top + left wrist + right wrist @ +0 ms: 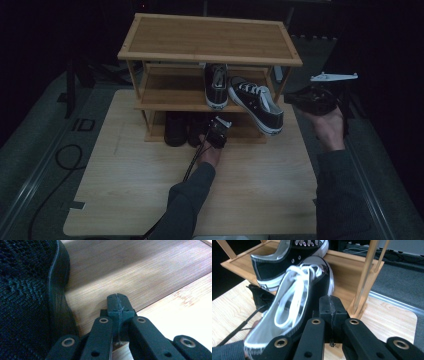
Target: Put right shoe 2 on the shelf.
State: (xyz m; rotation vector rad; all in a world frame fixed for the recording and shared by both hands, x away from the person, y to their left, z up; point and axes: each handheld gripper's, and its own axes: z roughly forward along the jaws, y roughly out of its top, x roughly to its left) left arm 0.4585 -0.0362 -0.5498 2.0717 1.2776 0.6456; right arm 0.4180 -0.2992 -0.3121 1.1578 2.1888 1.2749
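Note:
A bamboo shoe rack [210, 36] with three tiers stands at the back of the table. A black-and-white sneaker [216, 85] sits straight on the middle shelf. A second matching sneaker [257, 102] [294, 300] lies angled beside it, its heel hanging out past the shelf's front edge. My left gripper [214, 129] [118, 302] is low at the bottom shelf, shut on nothing, beside a black mesh shoe [27, 300]. My right gripper [289, 98] [331, 305] is held up right of the rack, shut and empty, close to the angled sneaker's side.
Dark shoes [176, 129] stand on the bottom shelf's left half. The rack's right posts [364, 282] rise just beyond my right gripper. The light wooden tabletop [150, 190] spreads in front of the rack, with grey floor [30, 150] and a black cable around it.

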